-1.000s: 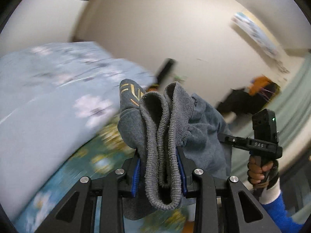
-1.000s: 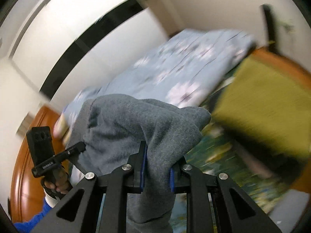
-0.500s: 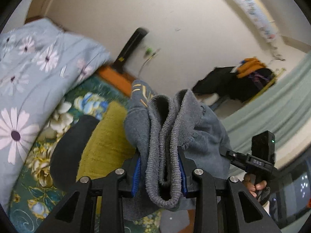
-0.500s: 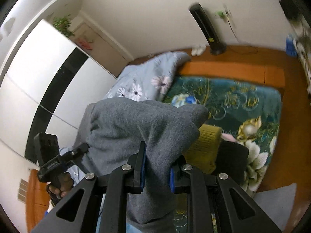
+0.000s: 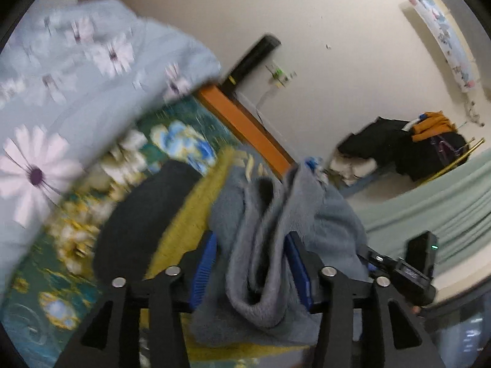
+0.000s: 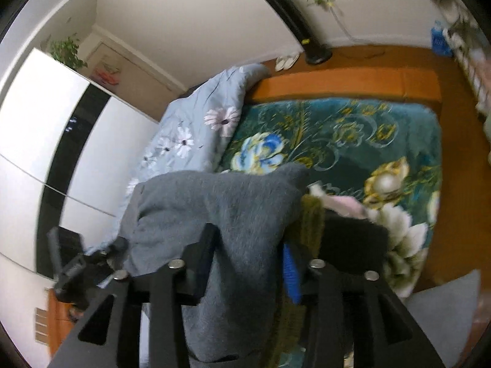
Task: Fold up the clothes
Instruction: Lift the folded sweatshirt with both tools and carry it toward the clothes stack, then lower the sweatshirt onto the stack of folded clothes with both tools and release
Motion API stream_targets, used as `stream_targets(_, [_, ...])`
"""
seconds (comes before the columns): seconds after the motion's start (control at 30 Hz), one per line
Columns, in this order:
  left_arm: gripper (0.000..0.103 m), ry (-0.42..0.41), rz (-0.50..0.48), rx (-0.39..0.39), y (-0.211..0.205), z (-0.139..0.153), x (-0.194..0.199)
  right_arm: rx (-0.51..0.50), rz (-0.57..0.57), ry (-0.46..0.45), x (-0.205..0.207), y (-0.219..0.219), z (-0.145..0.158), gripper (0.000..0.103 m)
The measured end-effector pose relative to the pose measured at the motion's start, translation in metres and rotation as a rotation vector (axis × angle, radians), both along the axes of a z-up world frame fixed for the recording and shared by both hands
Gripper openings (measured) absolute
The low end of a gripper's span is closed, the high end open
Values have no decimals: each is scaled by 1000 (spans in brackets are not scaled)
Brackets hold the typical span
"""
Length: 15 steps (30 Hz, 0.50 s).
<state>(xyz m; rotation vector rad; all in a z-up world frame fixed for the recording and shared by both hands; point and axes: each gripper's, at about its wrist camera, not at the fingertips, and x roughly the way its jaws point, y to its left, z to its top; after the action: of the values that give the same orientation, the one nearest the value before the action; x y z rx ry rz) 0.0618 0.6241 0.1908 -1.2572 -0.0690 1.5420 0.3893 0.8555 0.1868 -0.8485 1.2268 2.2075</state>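
Left wrist view: a bed fills the left half, covered by a teal floral blanket [image 5: 184,144] with blue and cream flowers. A pale blue duvet [image 5: 76,92] printed with daisies is bunched over its upper left, blurred. A black garment [image 5: 138,230] lies on the blanket, and a mustard-yellow knitted garment [image 5: 196,211] lies just beside it. Beyond the bed's orange wooden edge, a black tower fan [image 5: 251,58] leans against the cream wall. Far right, dark clothes with an orange piece are heaped on a rack [image 5: 408,147] above a pale green curtain. In front, the left hand-held gripper [image 5: 251,263] has its blue-padded jaws parted moderately, with a thick fold of the grey sweater [image 5: 276,220] bunched between them; the pads look loose on the cloth, so I cannot tell whether they pinch it. The other hand-held gripper shows at lower right, behind the sweater.

Right wrist view: the bed is seen from above, blanket [image 6: 353,135] to the right and duvet [image 6: 196,122] to the left, with the fan [image 6: 294,24] on the orange floor beyond and a white wardrobe [image 6: 40,141] with a black stripe at left. The grey sweater [image 6: 221,208] hangs across the lower centre, hiding part of the yellow garment [image 6: 310,224] and the black garment [image 6: 353,245]. The right hand-held gripper [image 6: 251,260] has its jaws set fairly wide, the sweater draped between them; whether it grips is unclear. The left hand-held gripper [image 6: 76,270] is a blurred shape at the sweater's far corner.
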Motion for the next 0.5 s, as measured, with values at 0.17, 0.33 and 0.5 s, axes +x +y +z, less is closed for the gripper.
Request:
stream_targets(0.17, [57, 147, 26, 28, -15, 33, 12, 137, -70, -84, 11, -14, 30, 45])
stream_targets(0.33, [57, 323, -36, 76, -16, 46, 56, 312, 10, -31, 2, -80, 50, 45])
stream_targets(0.5, [57, 408, -137, 44, 10, 24, 86, 341, 114, -96, -28, -101, 21, 45])
